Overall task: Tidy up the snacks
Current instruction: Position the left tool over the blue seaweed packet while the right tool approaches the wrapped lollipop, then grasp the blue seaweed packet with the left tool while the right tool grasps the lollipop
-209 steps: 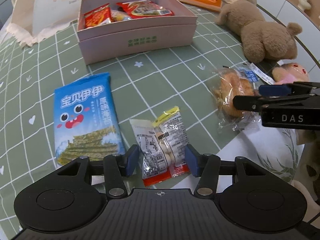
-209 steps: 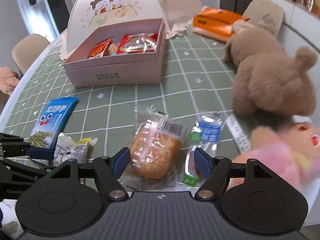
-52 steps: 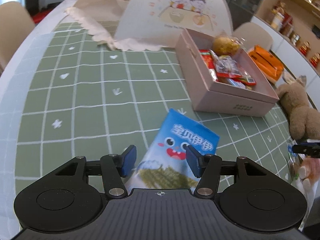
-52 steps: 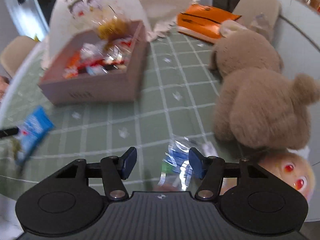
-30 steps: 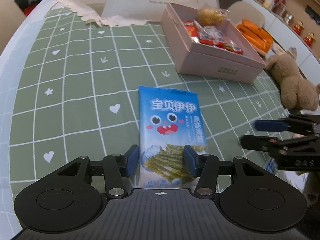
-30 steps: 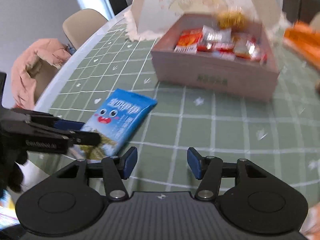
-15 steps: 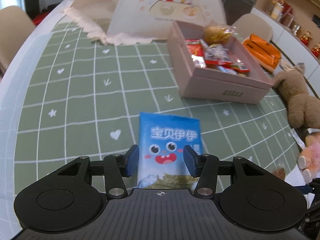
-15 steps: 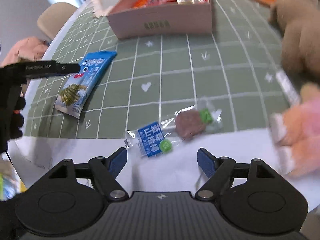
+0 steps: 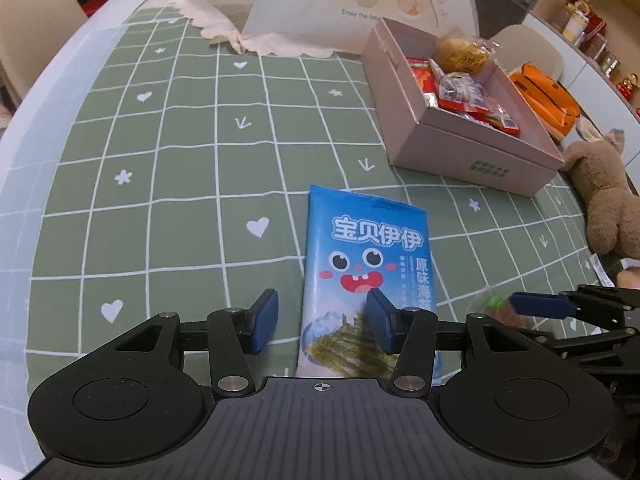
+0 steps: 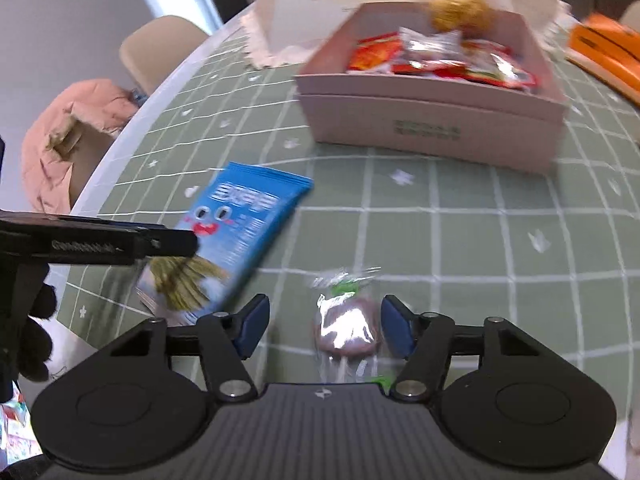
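A blue seaweed snack pack (image 9: 366, 264) lies flat on the green checked cloth; it also shows in the right wrist view (image 10: 236, 224). My left gripper (image 9: 322, 322) is open, low over the pack's near end, its right pad over the pack. A clear-wrapped purple sweet (image 10: 346, 322) lies between the open pads of my right gripper (image 10: 324, 330). The pink snack box (image 9: 476, 156) holds several packets and a wrapped bun (image 9: 460, 50); it also shows in the right wrist view (image 10: 432, 124).
A brown plush toy (image 9: 604, 200) lies right of the box. An orange pack (image 9: 544, 94) sits behind it. A white food cover (image 9: 360, 0) stands at the back. The table edge (image 9: 24, 128) curves on the left, with a chair (image 10: 160, 48) beyond.
My left gripper has come lower and closer over the blue pack. My right gripper has swung left and down, so the purple sweet now sits between its pads.
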Action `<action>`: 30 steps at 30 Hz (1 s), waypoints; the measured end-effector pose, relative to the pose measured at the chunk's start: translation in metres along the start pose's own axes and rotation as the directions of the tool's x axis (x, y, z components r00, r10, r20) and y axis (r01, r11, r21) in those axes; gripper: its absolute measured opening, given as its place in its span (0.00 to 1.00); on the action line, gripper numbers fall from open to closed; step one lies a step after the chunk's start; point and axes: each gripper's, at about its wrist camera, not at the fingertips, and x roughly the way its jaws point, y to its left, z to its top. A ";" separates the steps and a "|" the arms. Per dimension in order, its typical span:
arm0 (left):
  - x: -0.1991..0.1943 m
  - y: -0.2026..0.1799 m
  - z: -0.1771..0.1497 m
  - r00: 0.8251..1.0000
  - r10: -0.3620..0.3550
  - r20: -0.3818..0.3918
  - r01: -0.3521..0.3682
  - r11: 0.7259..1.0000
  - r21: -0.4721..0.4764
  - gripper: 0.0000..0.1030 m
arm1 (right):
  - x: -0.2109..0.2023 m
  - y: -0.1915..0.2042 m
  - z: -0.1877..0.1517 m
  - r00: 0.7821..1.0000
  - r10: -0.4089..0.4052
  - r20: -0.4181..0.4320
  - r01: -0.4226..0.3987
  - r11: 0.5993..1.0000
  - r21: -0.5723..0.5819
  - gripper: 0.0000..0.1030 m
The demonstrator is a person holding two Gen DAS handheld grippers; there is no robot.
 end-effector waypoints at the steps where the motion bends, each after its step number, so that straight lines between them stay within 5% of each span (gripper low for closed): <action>1: 0.001 -0.001 0.001 1.000 -0.003 0.000 0.003 1.000 0.000 0.52 | 0.001 0.004 0.001 1.000 0.006 -0.001 -0.006 1.000 -0.006 0.61; 14: 0.013 -0.044 0.010 0.991 -0.131 -0.042 0.133 0.990 0.053 0.48 | -0.012 -0.012 -0.006 0.998 -0.056 -0.001 0.056 0.998 0.015 0.61; 22: 0.001 -0.061 0.019 0.949 -0.309 -0.063 0.311 0.950 0.014 0.35 | -0.019 -0.023 -0.013 0.992 -0.126 0.017 0.126 0.992 0.010 0.61; 26: 0.002 -0.068 0.018 0.964 -0.259 -0.059 0.262 0.962 0.072 0.35 | -0.023 -0.025 -0.016 0.991 -0.136 0.014 0.136 0.991 0.013 0.61; 30: 0.009 -0.056 0.016 0.964 -0.257 -0.074 0.260 0.965 0.029 0.35 | -0.035 -0.029 -0.021 0.986 -0.163 0.030 0.162 0.986 0.021 0.61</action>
